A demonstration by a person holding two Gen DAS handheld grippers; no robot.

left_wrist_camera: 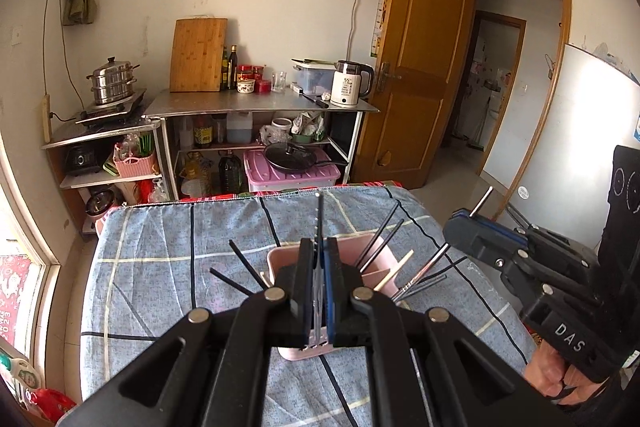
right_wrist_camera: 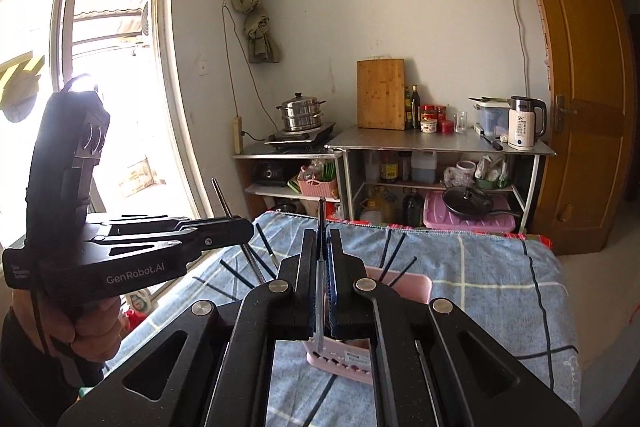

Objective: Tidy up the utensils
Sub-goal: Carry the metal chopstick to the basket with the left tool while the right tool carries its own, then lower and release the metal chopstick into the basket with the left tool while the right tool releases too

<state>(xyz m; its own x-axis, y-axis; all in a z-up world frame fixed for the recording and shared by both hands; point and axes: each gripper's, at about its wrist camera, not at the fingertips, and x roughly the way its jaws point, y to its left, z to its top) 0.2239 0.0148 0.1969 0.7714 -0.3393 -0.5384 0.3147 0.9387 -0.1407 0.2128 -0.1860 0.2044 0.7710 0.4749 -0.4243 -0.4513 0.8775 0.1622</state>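
Both grippers hover over the pink utensil holder (left_wrist_camera: 294,261) on the checked cloth (left_wrist_camera: 168,247), left gripper (left_wrist_camera: 319,259) and right gripper (right_wrist_camera: 321,259) each clamped on a thin upright utensil pointing to 12 o'clock, so each should descend vertically into a free compartment before releasing.

Both wrist views look forward and down, close over the pink holder (left_wrist_camera: 362,259) (right_wrist_camera: 404,281); they share the bed (left_wrist_camera: 168,267) (right_wrist_camera: 492,267) and kitchen shelves (left_wrist_camera: 260,107) (right_wrist_camera: 436,147)
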